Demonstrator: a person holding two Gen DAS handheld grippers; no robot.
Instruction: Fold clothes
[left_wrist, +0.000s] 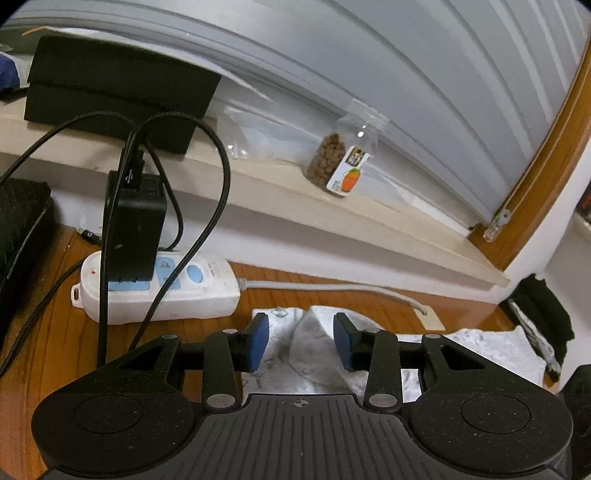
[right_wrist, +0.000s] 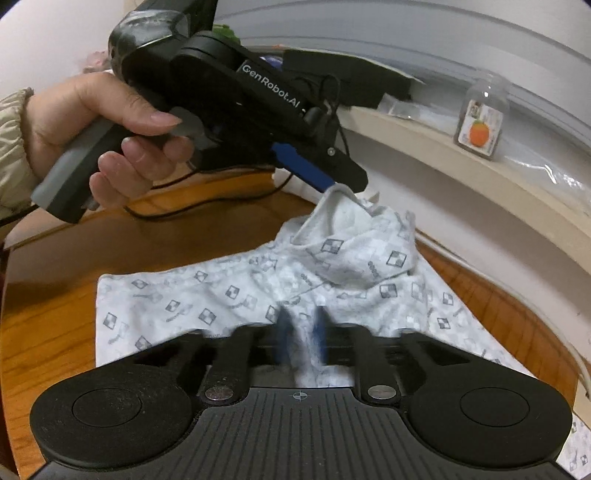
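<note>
Item: white patterned garment (right_wrist: 229, 295), printed with small grey checkered squares. It lies spread on the wooden tabletop (right_wrist: 48, 317) below the window ledge (left_wrist: 280, 192); the near part is flat, the far end is rumpled and drawn up into a peak.

Left claw (left_wrist: 301, 341): jaws parted. In its own view a raised fold of the cloth stands between the blue pads (left_wrist: 258, 343), and neither pad visibly presses on it, so we count it released. Seen from the right wrist, the claw tip (right_wrist: 334, 184) meets the cloth's peak; whether it still carries that peak we cannot tell.

Right claw (right_wrist: 301, 338): blurred; jaws nearly together on a narrow ridge of fabric, which we judge clenched.

Adjacent hazards: white power strip (left_wrist: 159, 291) with black charger (left_wrist: 135, 225) and looping cables (left_wrist: 218, 177), just beyond the cloth's far edge; clear jar of brown pellets (left_wrist: 338, 162) on the ledge.

Handling notes, as we judge them:
- We take a firm bite of a single edge at the far end before lifting, not a bunched ridge.
- We keep both claws level so the fold line runs straight.
- We draw the cloth toward us, away from cables and strip.
- We lay the folded part onto the flat near panel, edges matched, and let go only once it rests.
</note>
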